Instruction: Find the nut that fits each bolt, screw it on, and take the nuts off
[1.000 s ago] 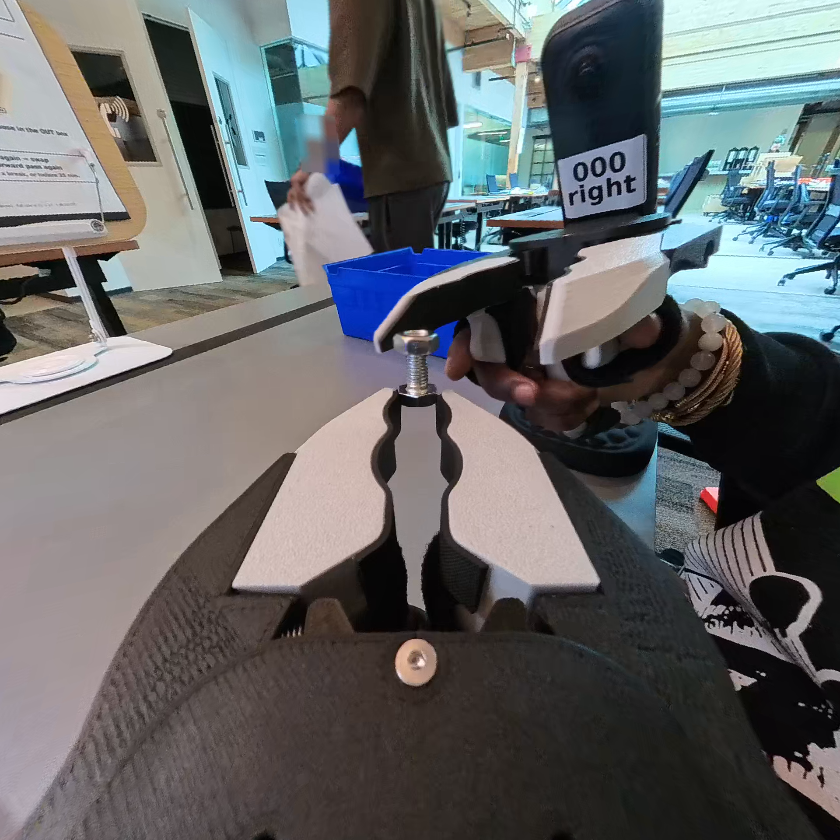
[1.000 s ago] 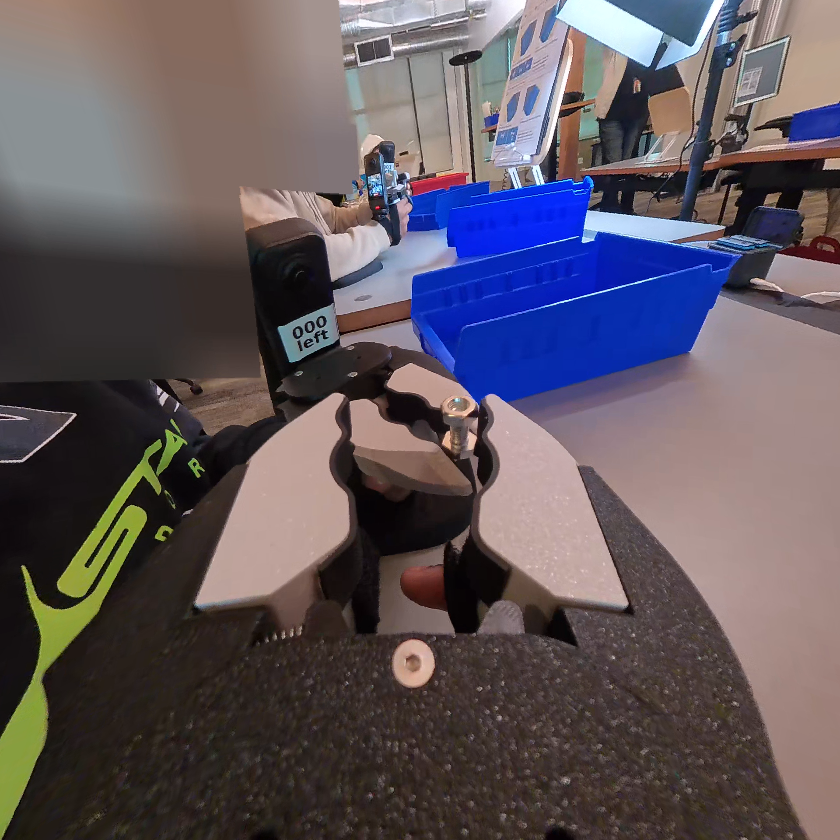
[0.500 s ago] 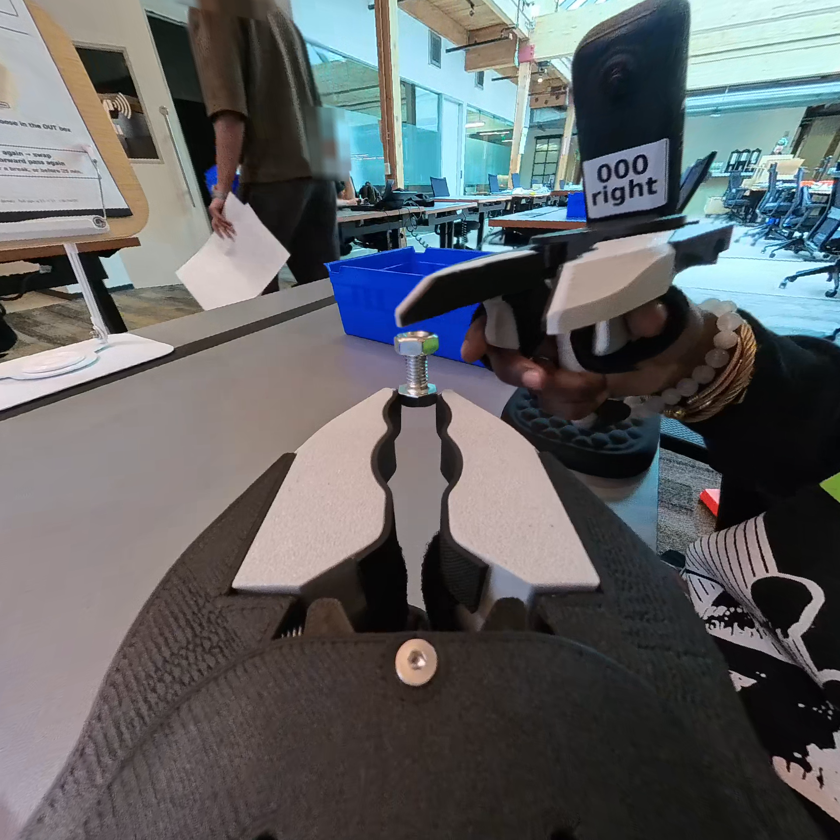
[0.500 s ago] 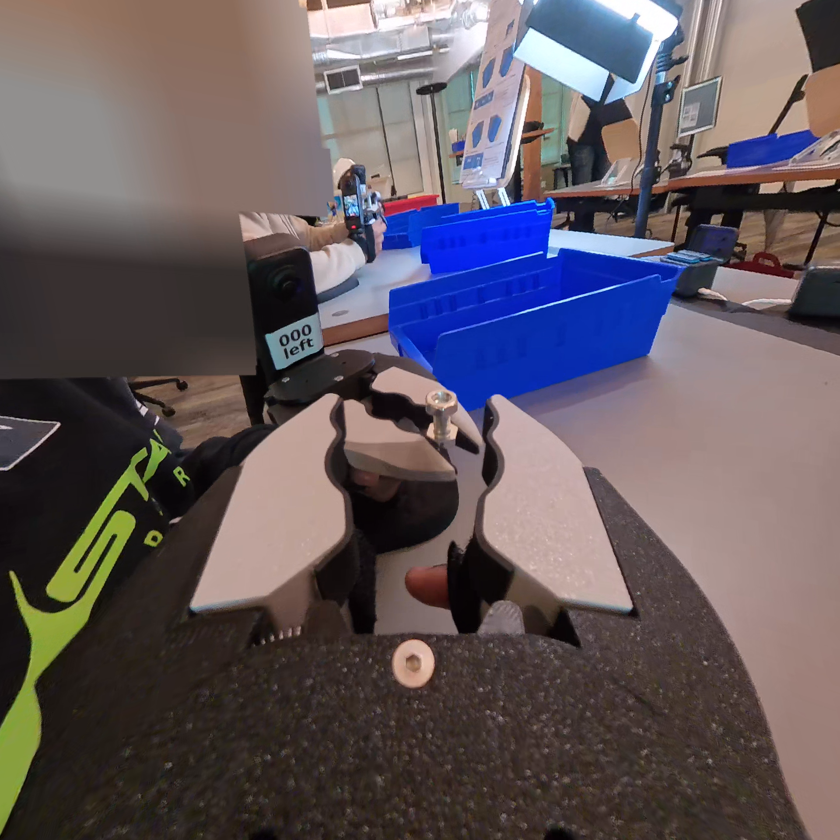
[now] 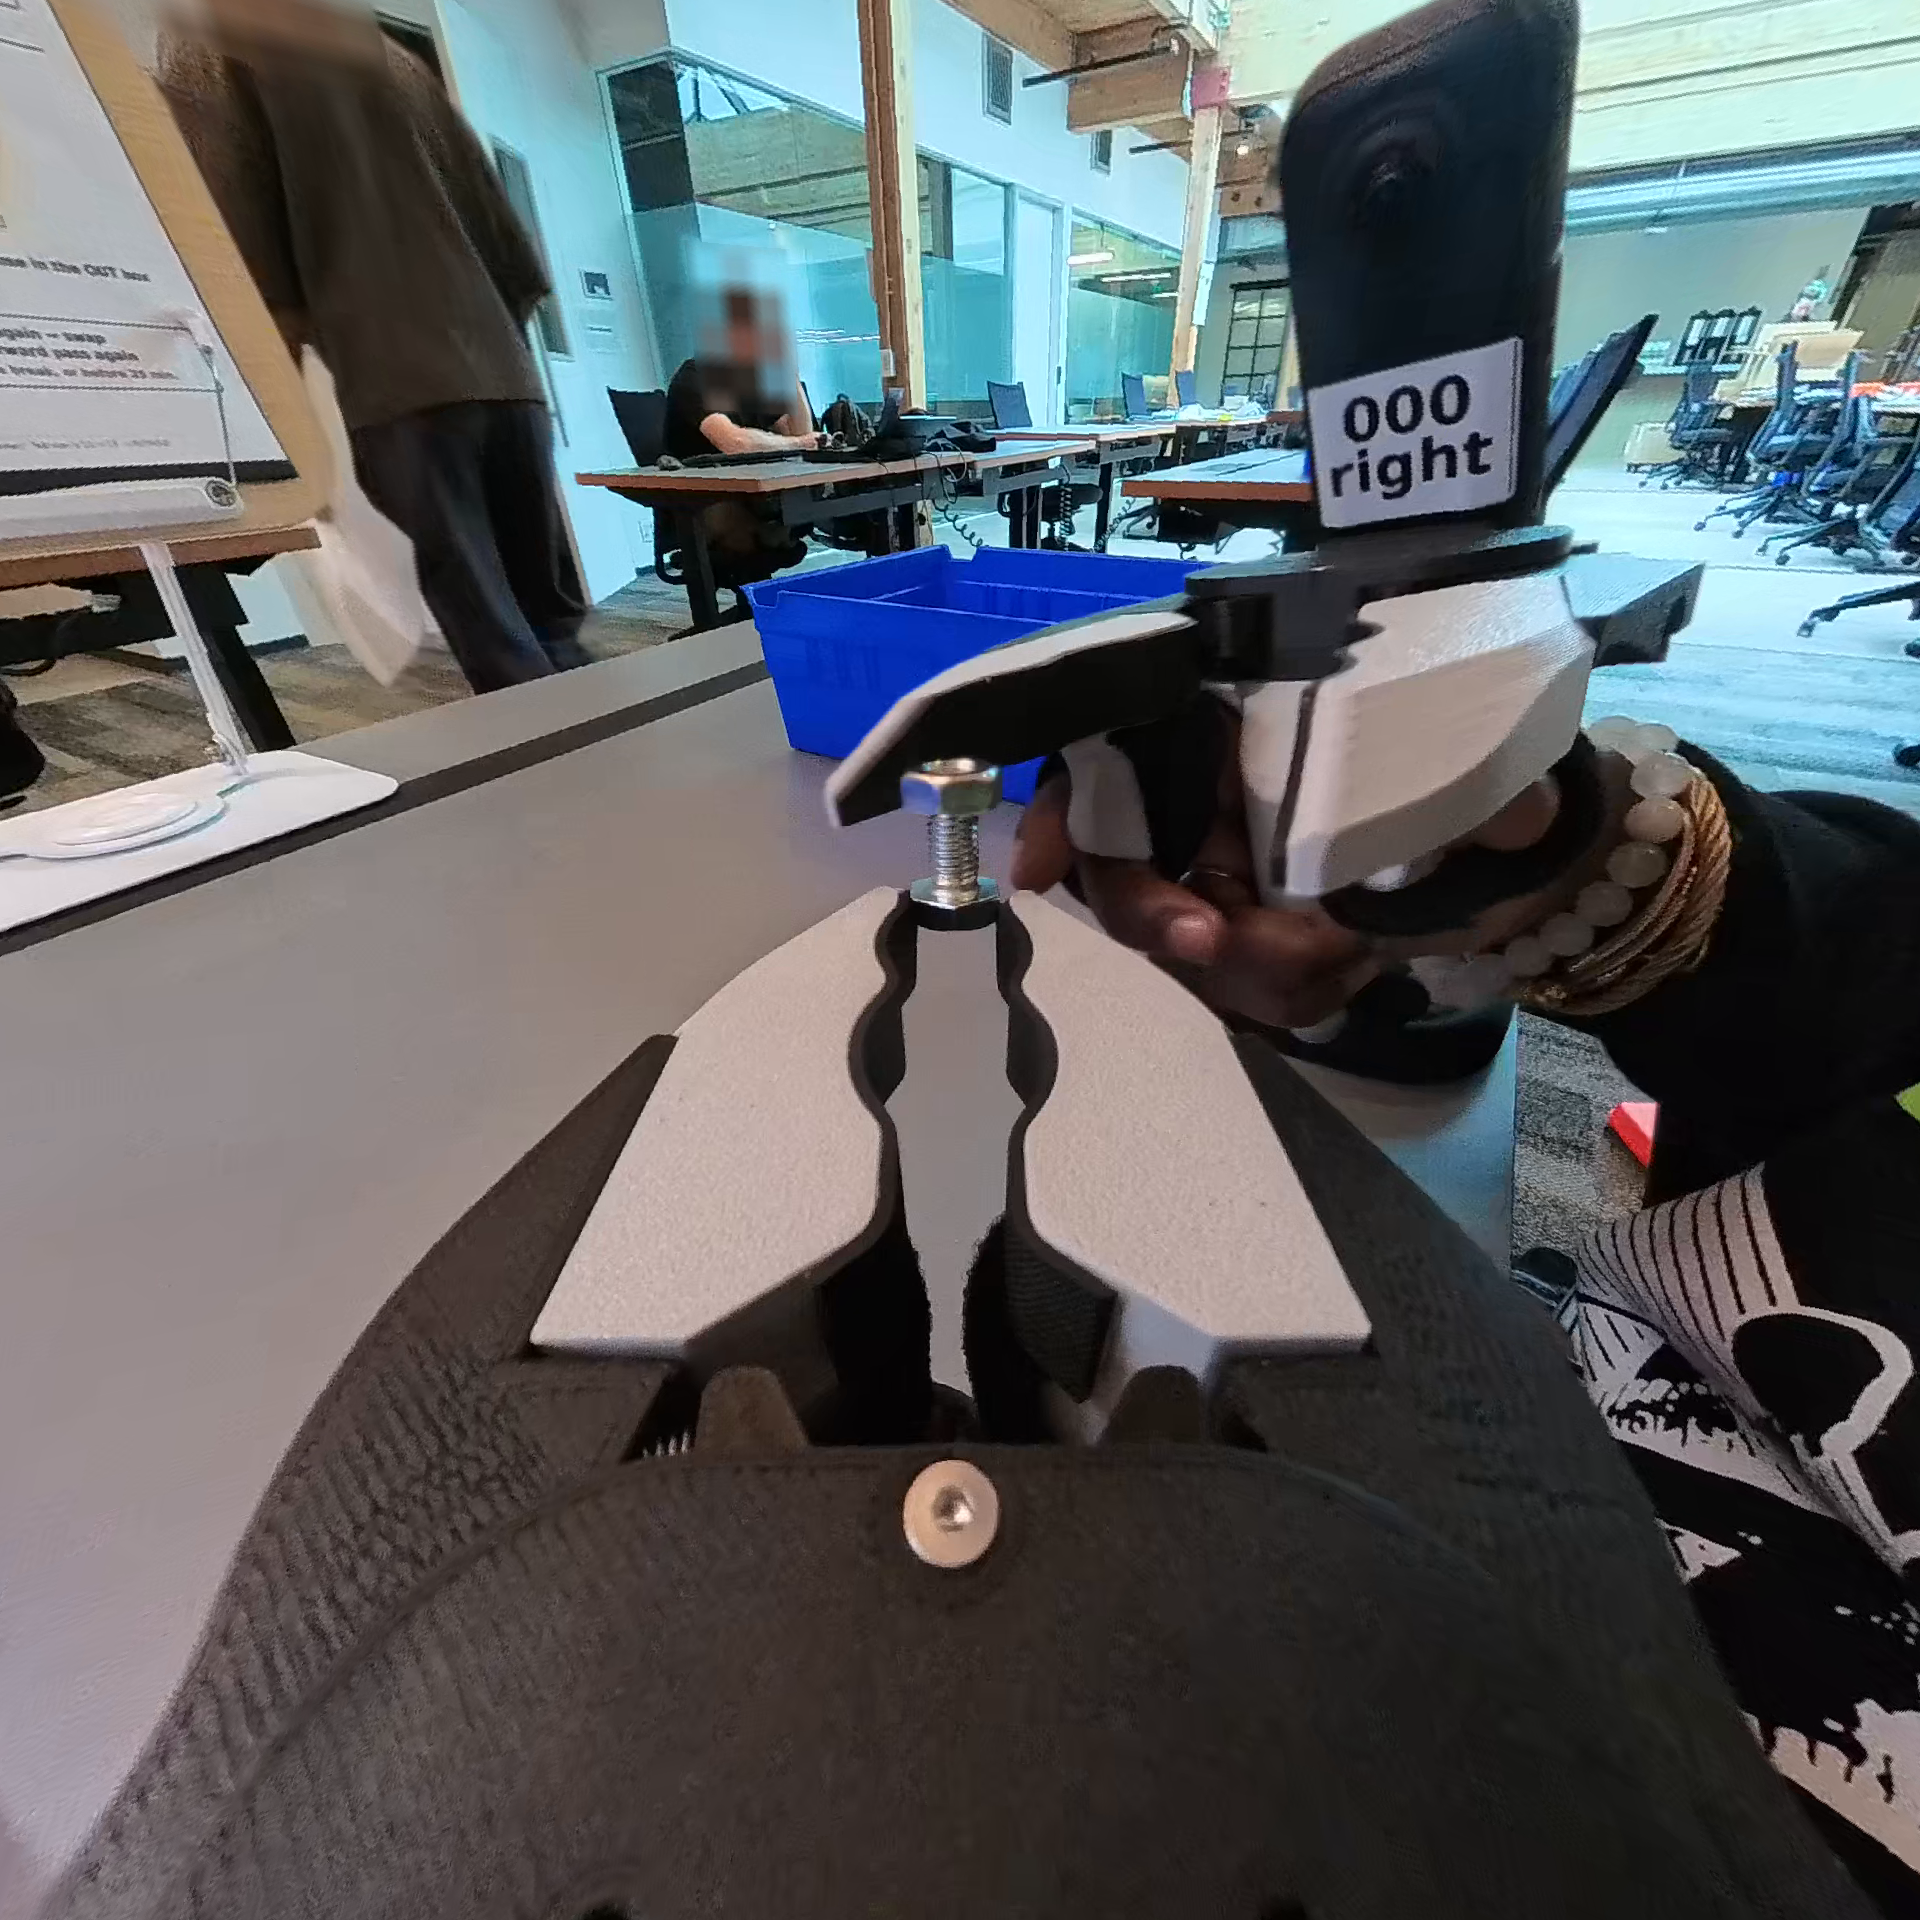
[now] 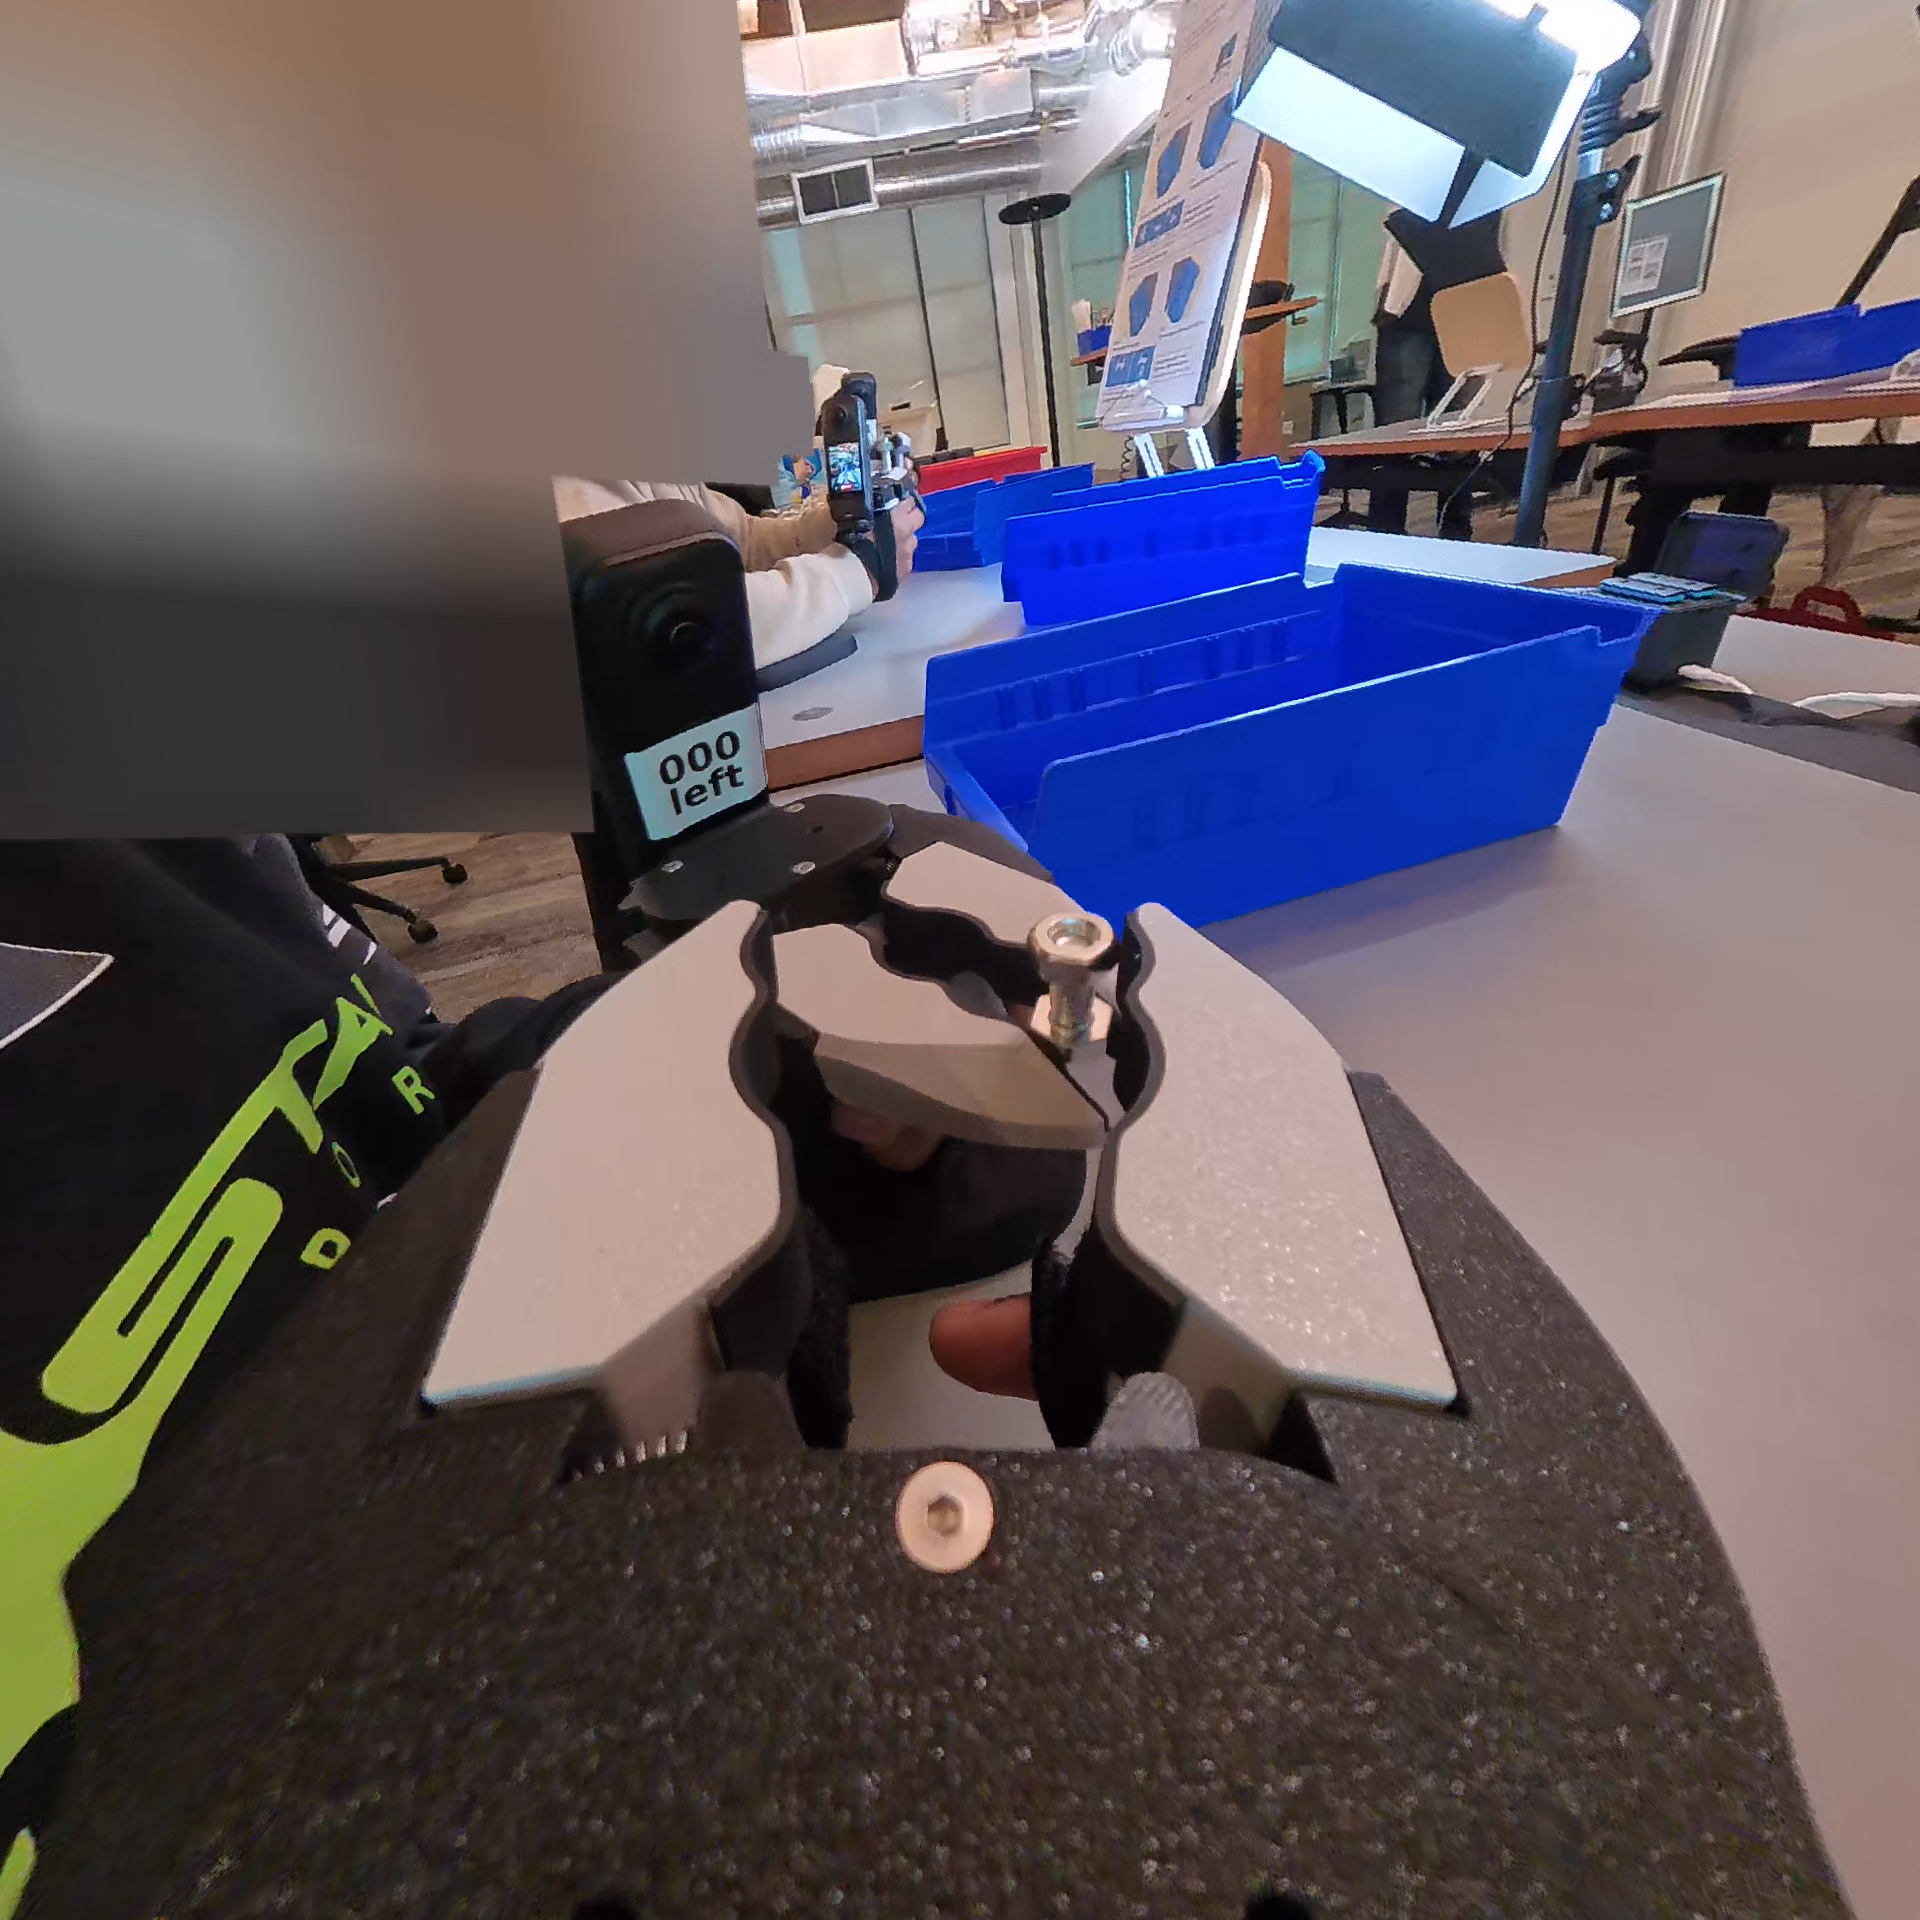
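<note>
Your left gripper [image 5: 954, 914] pinches the nut [image 5: 954, 900] on an upright bolt [image 5: 953, 821] above the grey counter [image 5: 312, 1039]; your right gripper [image 6: 940, 940] stands wide, one finger beside the bolt head.

Bolt [image 5: 952, 831]: upright, head up, over bench [image 5: 312, 1039]; nut [image 5: 954, 902] at its lower end, between left gripper [image 5: 954, 914] tips. Right gripper [image 6: 940, 940] around bolt head. Bin [image 5: 883, 644] on bench, behind bolt.
</note>
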`<act>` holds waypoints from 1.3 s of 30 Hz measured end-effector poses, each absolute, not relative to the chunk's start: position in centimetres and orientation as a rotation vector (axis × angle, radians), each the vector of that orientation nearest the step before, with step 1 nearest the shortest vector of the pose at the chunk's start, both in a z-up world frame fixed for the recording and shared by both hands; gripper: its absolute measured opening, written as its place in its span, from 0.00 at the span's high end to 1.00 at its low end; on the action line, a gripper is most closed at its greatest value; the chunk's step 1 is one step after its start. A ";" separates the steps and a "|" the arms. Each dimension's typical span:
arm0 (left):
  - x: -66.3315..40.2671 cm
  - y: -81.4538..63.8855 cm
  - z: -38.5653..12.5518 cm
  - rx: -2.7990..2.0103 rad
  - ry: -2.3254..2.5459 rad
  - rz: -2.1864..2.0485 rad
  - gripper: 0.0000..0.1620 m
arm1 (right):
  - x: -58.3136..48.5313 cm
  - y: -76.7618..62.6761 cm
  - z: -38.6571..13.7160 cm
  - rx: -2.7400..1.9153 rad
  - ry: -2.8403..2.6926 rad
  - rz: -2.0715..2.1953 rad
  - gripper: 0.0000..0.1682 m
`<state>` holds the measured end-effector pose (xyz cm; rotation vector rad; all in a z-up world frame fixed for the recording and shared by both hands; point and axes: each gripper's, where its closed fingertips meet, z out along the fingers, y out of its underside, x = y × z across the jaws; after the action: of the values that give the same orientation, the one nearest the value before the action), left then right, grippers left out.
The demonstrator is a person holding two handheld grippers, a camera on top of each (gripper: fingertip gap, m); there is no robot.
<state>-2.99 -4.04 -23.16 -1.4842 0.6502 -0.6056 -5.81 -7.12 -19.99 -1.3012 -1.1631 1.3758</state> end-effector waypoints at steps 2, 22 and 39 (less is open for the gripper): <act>-3.1 -4.0 -23.1 -1.483 0.645 -0.606 0.91 | -5.3 -7.1 -20.0 -1.305 -1.150 1.371 0.64; -2.7 -4.2 -23.6 -1.495 0.684 -0.594 0.91 | -6.8 -6.9 -20.4 -1.270 -1.165 1.342 0.64; -3.0 -4.0 -23.4 -1.491 0.657 -0.603 0.91 | -3.1 -6.7 -20.0 -1.256 -1.074 1.314 0.80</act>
<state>-2.97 -4.03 -23.40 -1.4906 0.6573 -0.6029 -3.09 -6.70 -19.99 -1.2558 -1.0738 1.3139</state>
